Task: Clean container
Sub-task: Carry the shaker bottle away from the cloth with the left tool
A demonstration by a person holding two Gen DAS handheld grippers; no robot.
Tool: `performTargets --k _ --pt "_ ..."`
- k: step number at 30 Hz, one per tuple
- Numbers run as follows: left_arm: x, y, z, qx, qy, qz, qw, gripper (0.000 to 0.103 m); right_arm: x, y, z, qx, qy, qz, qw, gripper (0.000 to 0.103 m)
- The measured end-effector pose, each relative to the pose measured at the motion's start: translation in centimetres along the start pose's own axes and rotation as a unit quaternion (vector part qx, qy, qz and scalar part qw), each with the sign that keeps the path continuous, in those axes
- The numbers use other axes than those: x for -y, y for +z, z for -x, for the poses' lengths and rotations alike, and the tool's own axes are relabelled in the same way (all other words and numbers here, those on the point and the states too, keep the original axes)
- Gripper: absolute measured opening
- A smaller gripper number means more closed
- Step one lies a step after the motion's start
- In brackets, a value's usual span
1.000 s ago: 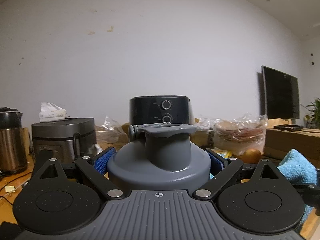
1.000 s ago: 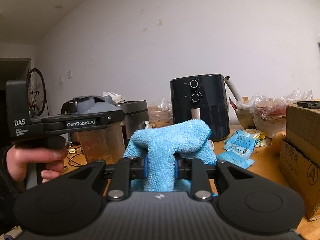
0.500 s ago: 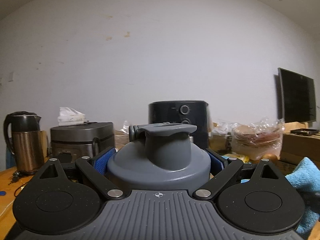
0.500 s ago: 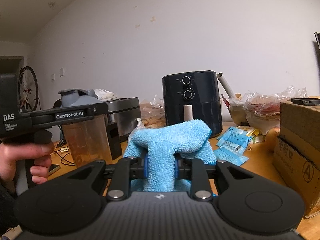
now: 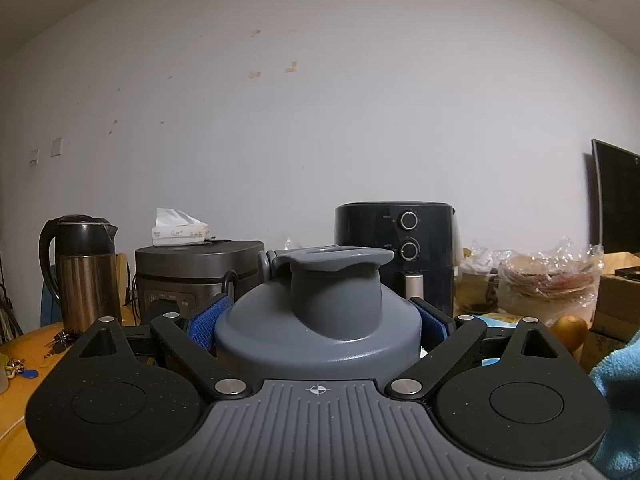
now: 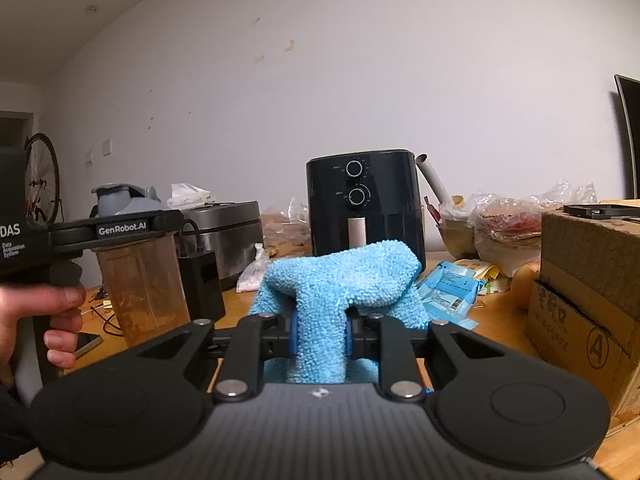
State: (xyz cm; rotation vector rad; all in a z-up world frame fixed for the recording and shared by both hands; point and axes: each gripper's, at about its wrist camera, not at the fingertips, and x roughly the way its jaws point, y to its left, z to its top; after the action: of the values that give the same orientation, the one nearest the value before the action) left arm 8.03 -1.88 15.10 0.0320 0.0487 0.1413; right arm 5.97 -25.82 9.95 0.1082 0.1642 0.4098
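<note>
My left gripper (image 5: 320, 322) is shut on the container (image 5: 334, 280), its blue pads pressed to both sides of the grey lid. From the right wrist view the container's cloudy brownish body (image 6: 144, 284) hangs below the left gripper (image 6: 120, 230), clear of the table, at the left. My right gripper (image 6: 320, 336) is shut on a light blue cloth (image 6: 344, 276), which bulges up and forward over the pads. Its jaws have just been closing tighter on that cloth. The cloth's edge (image 5: 618, 380) shows at the right of the left wrist view, apart from the container.
On the wooden table (image 6: 500, 320) stand a black air fryer (image 6: 364, 200), a rice cooker (image 5: 196, 272), a kettle (image 5: 84, 272), a cardboard box (image 6: 588, 280), blue packets (image 6: 448, 288) and bagged food. A person's hand (image 6: 60, 320) grips the left handle.
The left gripper has swung to the left with the container, so the air fryer slid right and the kettle came fully into view. The cloth stays pinched in the right gripper.
</note>
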Motion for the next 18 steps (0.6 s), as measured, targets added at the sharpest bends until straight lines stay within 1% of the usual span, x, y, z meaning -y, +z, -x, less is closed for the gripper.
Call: performTargets --k 7,18 --pt "0.0 0.0 -0.2 -0.003 0.000 0.001 1.0000 0.095 0.0 0.1 0.1 0.000 0.002 0.000 1.000 0.016" --pt "0.4 -0.5 -1.4 -0.010 -0.015 -0.004 0.9998 0.095 -0.6 0.0 0.1 -0.004 0.010 0.008 1.000 0.018"
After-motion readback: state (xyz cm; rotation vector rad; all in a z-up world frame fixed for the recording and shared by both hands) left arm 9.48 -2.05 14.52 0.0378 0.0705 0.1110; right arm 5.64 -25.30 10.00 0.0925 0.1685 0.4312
